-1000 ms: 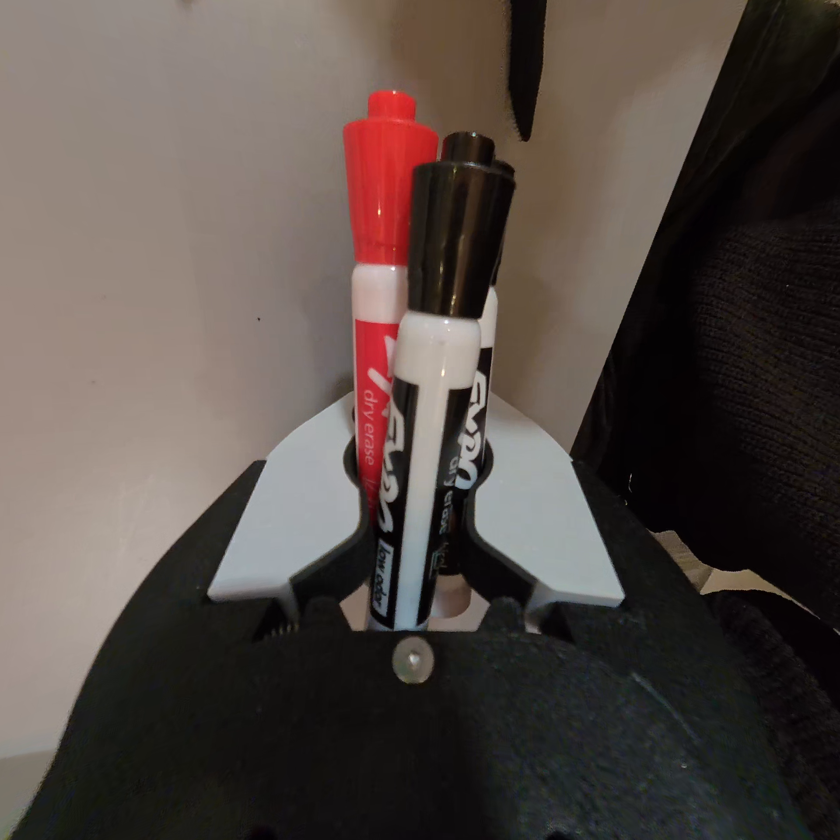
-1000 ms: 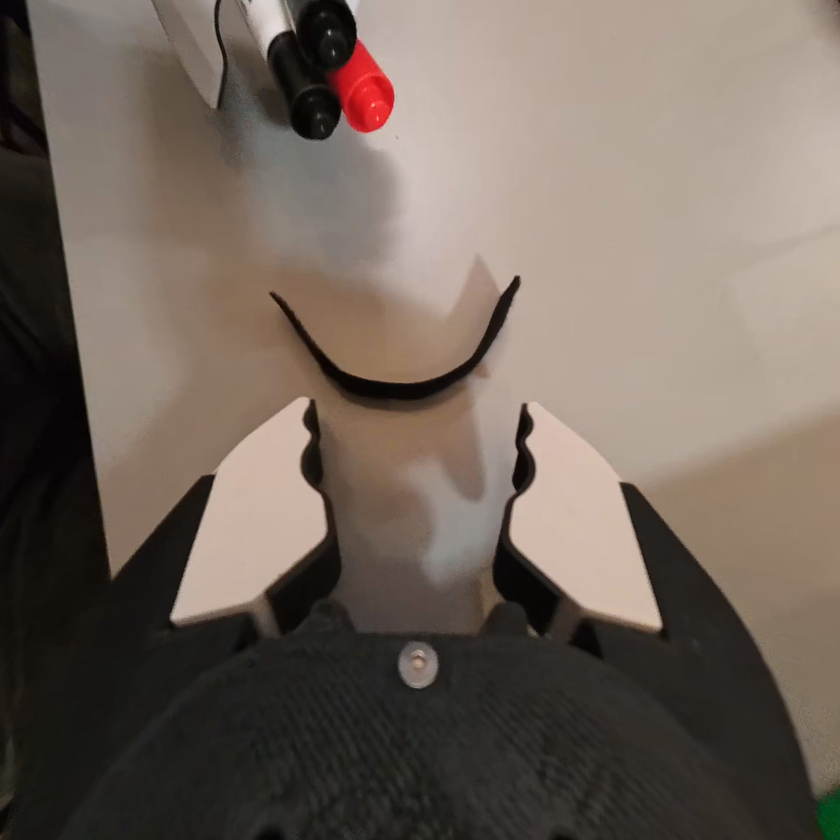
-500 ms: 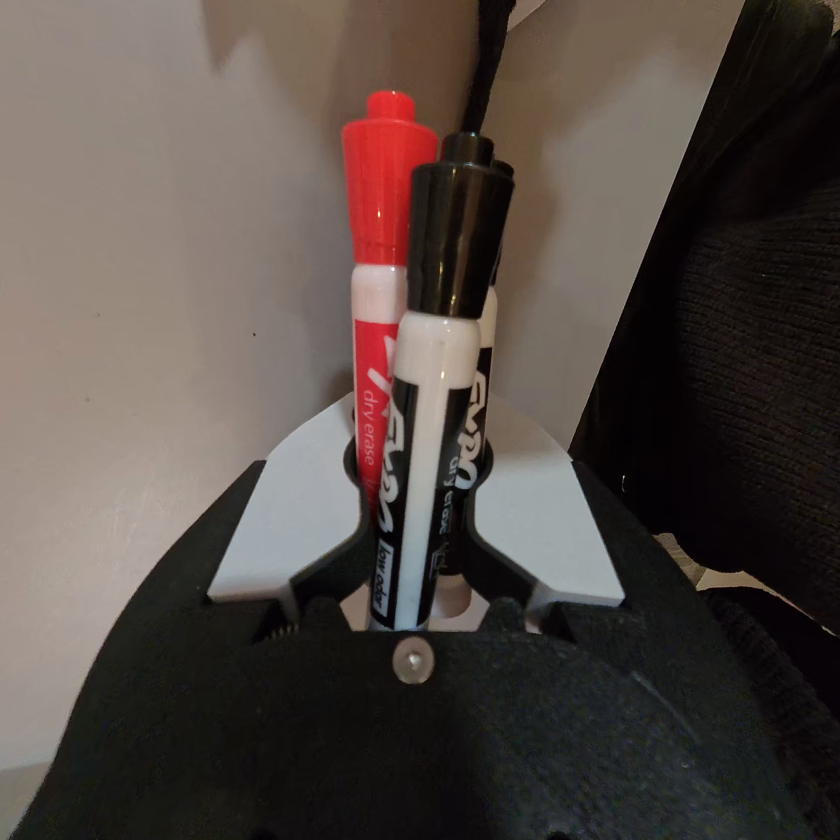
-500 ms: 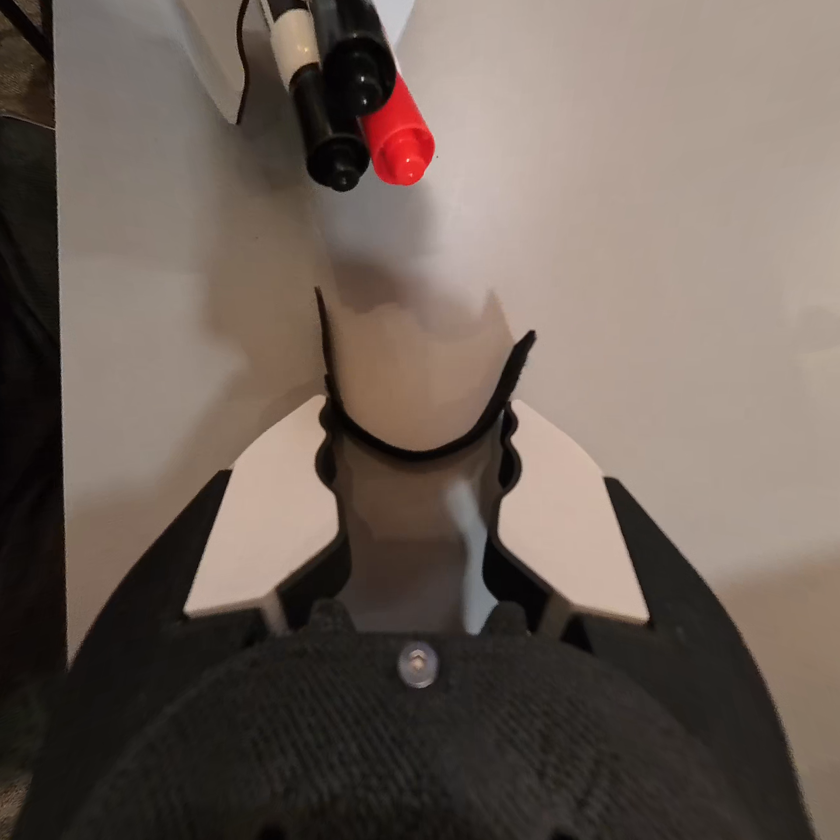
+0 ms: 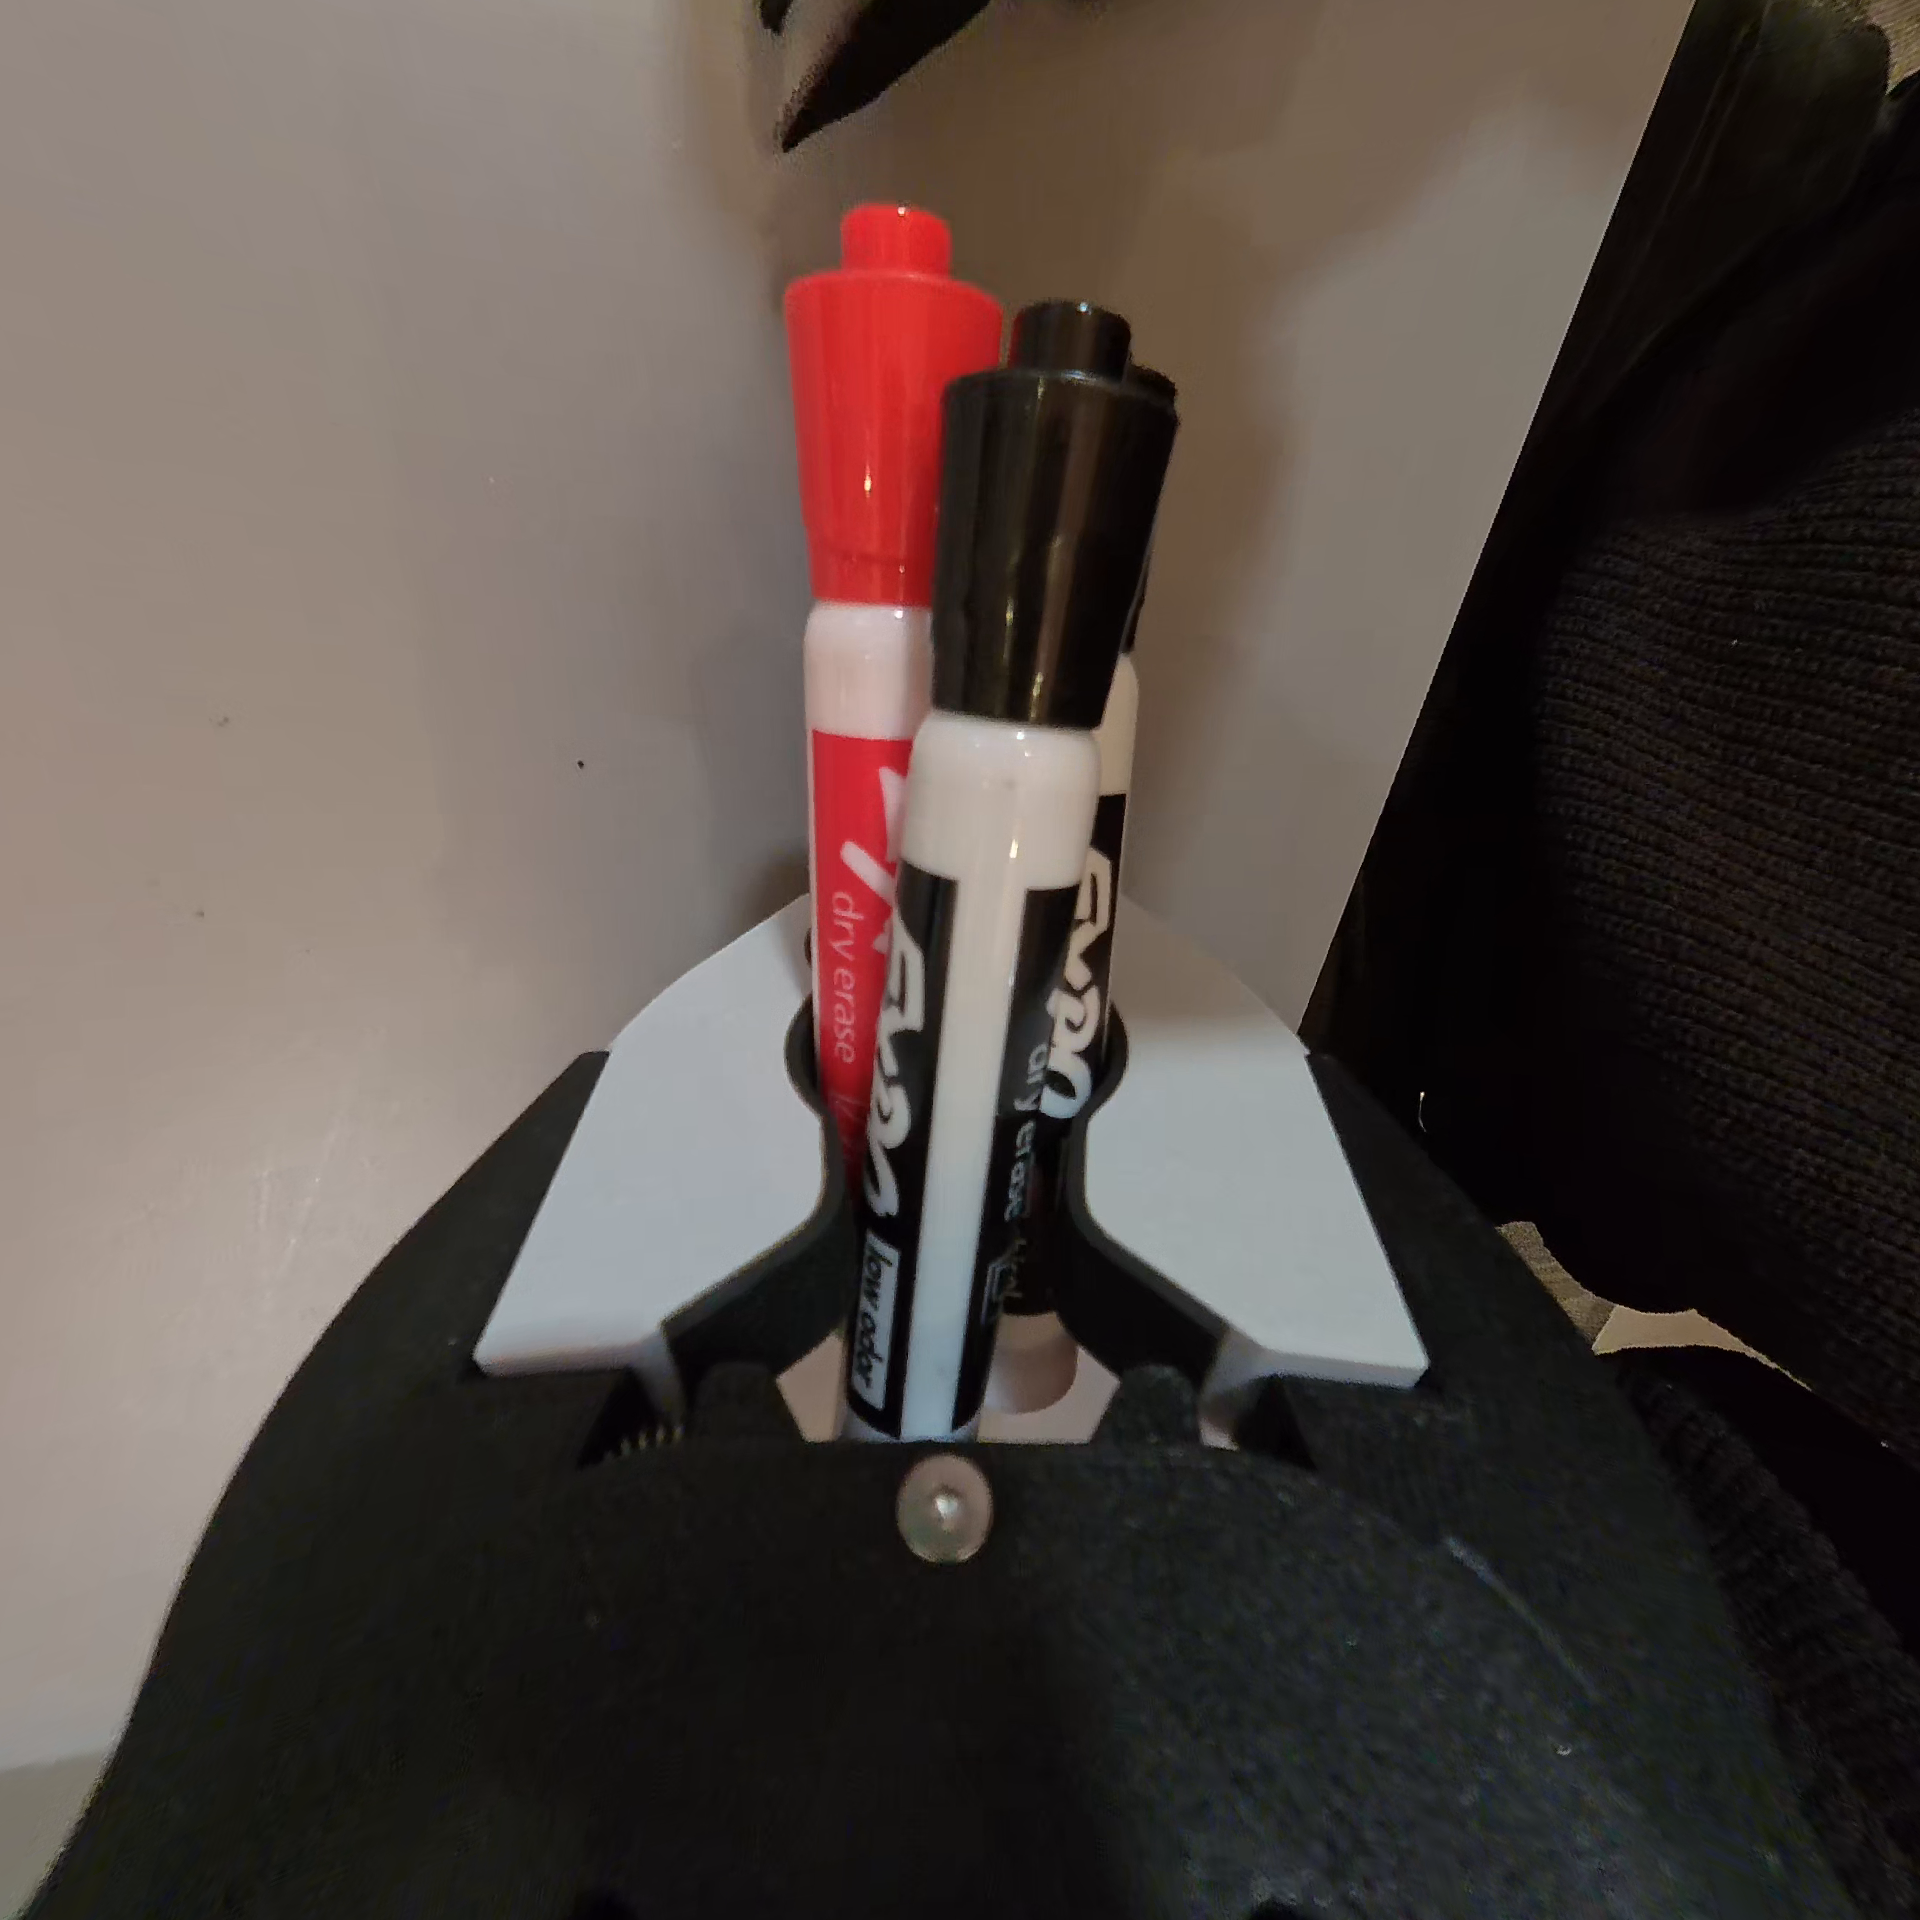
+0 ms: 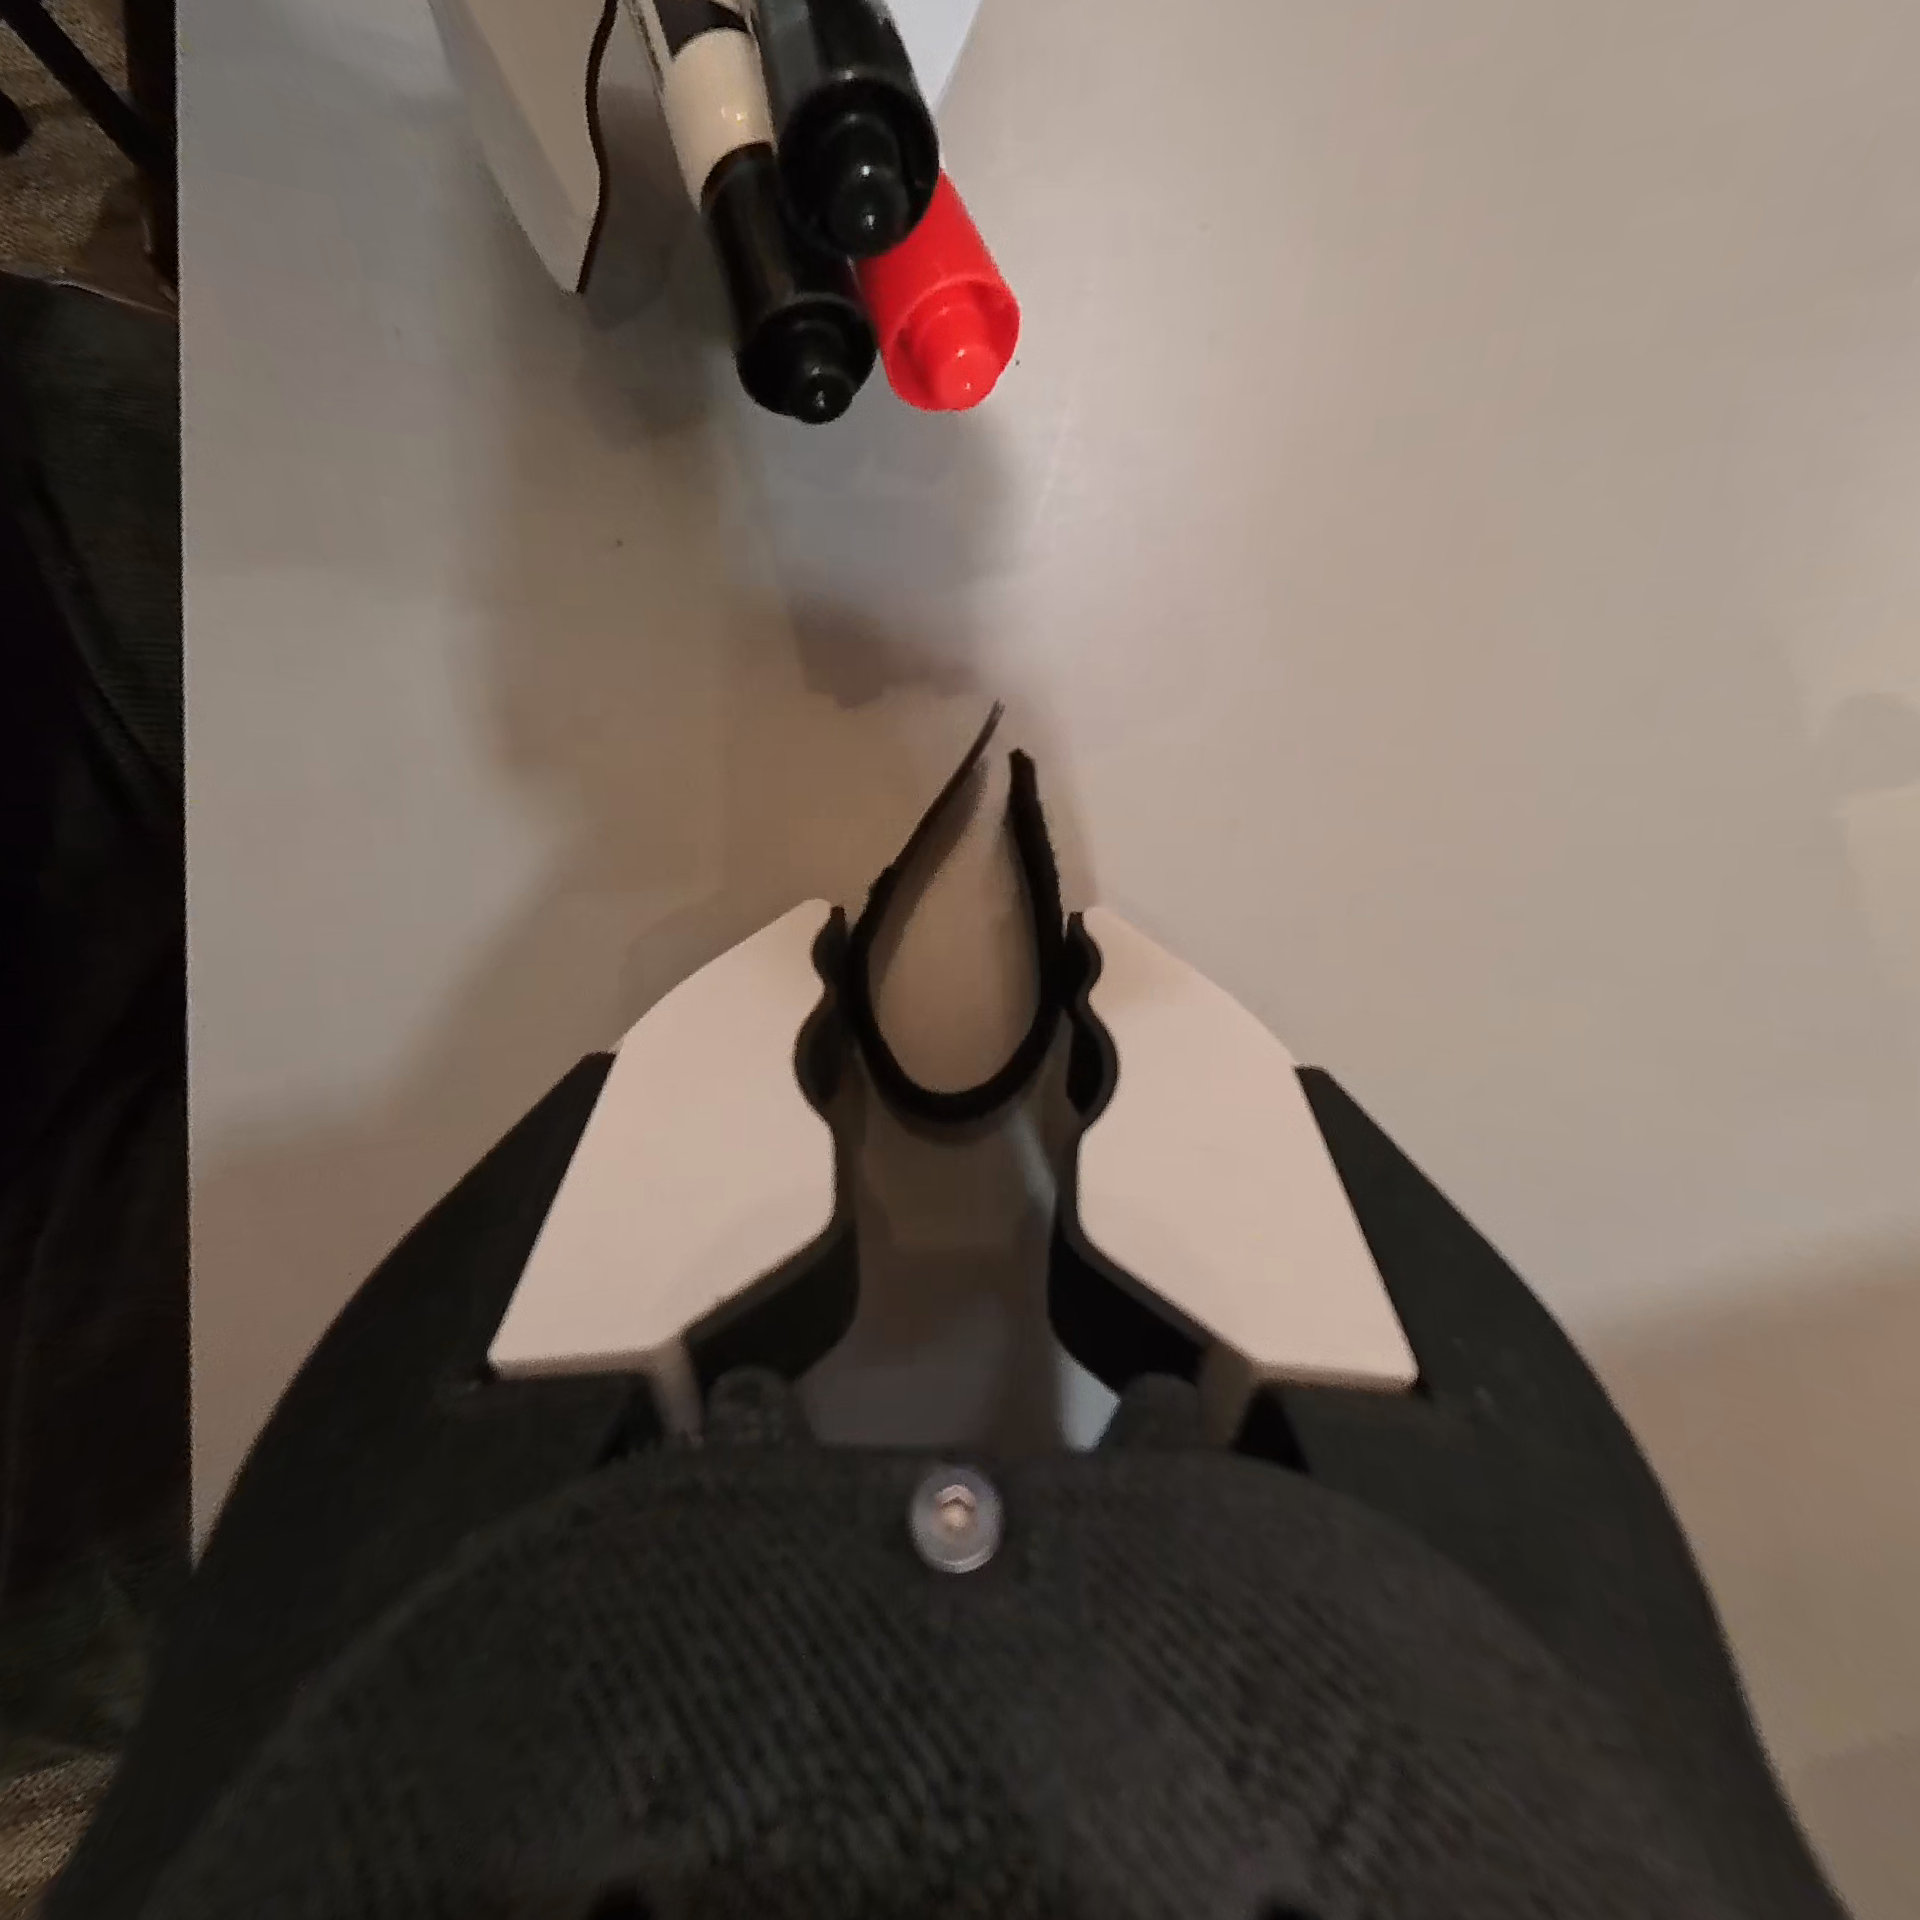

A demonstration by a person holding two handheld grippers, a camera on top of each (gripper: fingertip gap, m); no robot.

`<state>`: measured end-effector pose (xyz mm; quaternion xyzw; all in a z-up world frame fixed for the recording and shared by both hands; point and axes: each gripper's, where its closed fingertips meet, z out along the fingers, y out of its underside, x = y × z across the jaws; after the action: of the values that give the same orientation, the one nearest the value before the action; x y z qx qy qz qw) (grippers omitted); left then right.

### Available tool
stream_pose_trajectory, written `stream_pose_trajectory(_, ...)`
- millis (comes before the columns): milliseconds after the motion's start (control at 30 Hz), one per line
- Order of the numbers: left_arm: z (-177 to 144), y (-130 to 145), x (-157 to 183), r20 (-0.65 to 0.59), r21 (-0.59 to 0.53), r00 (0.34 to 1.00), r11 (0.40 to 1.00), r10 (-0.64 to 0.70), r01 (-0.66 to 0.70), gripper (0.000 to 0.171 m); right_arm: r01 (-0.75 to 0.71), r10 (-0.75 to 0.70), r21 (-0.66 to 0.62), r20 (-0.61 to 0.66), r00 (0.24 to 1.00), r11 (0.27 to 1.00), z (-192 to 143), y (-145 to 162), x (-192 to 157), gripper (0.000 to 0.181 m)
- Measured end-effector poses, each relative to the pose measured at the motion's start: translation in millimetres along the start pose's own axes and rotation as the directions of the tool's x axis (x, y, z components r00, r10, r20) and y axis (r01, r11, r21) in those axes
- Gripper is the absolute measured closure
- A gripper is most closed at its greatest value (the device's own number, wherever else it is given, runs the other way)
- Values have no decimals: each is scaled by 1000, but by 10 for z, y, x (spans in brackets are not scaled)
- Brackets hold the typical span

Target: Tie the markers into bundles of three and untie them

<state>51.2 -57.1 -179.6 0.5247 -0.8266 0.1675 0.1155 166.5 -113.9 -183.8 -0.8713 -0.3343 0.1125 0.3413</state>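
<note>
Our left fingers (image 5: pixel 1195 1122), flat white plates with black scalloped inner edges, are drawn in around three dry-erase markers. We count one red marker (image 5: pixel 883 582) and two black ones: the nearer black marker (image 5: pixel 1023 665) stands in front, and the farther black marker (image 5: pixel 1081 338) shows mostly as a cap behind it. All three have smooth glossy caps and round white barrels with printed bands, and they stick out forward past the fingertips, pressed side by side in the rounded notch of the left gripper (image 5: pixel 961 1039). Behind them lies the pale, matte desk (image 5: pixel 364 623), and dark ribbed knit fabric (image 5: pixel 1662 831) fills the right of that view.

Our right fingers (image 6: pixel 1184 1091) are narrowed onto one black strap (image 6: pixel 1023 925), a thin flexible band bent into a tight U. Its curved bottom sits between the scalloped pads of the right gripper (image 6: pixel 961 935), and its two loose ends point forward, nearly meeting above the desk. The strap looks soft and fuzzy along its edge. Farther ahead in the right wrist view, the same three markers hang cap-first over the desk, well apart from the strap. Both gripper bodies are rough black plastic, each with one small silver screw at the centre.
</note>
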Motion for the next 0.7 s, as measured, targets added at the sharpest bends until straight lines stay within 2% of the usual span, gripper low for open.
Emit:
stream_pose_trajectory(333,7,-5,10,2,-6,1000,1000,1,-1,128,11,-11,-2,-17,1000,1000,-5,18,10,142)
stream_pose_trajectory(700,6,-11,13,-10,6,1000,1000,-3,3,128,-29,29,9,-1,1000,1000,2,22,-4,135)
